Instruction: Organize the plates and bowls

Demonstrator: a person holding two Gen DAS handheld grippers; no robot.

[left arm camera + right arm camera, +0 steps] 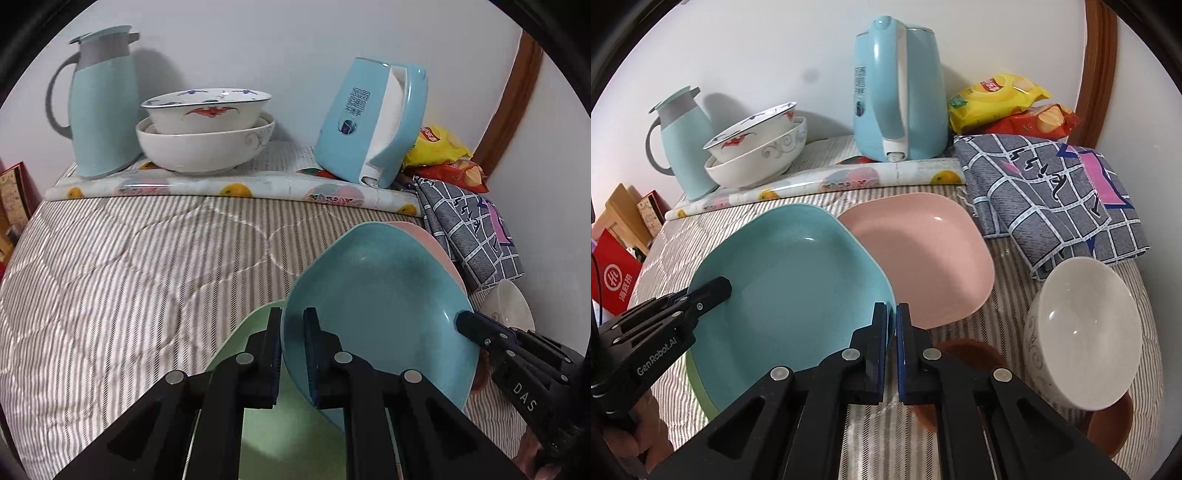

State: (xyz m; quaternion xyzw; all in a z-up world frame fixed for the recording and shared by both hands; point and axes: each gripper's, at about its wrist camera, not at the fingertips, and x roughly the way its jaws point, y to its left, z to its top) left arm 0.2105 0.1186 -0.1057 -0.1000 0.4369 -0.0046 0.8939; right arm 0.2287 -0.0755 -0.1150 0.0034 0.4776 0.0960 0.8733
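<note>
A blue squarish plate (380,295) is tilted over a green plate (280,435), with its left side raised. My left gripper (293,314) is shut on the blue plate's near rim. My right gripper (891,308) is shut on the same plate (790,288) at its right corner, and it shows in the left wrist view as a black finger (466,322) on the far rim. A sliver of the green plate (698,384) peeks out below. A pink plate (923,254) lies just behind. A white bowl (1082,343) rests tilted on something brown (960,350). Two white bowls (207,129) are stacked at the back.
A striped quilted cover (129,277) spreads over the surface. On a fruit-print mat (221,188) at the back stand a blue thermos jug (99,107) and a blue kettle (369,122). Snack bags (997,99) and a folded checked cloth (1052,199) lie at the right. A red box (613,280) sits beyond the left edge.
</note>
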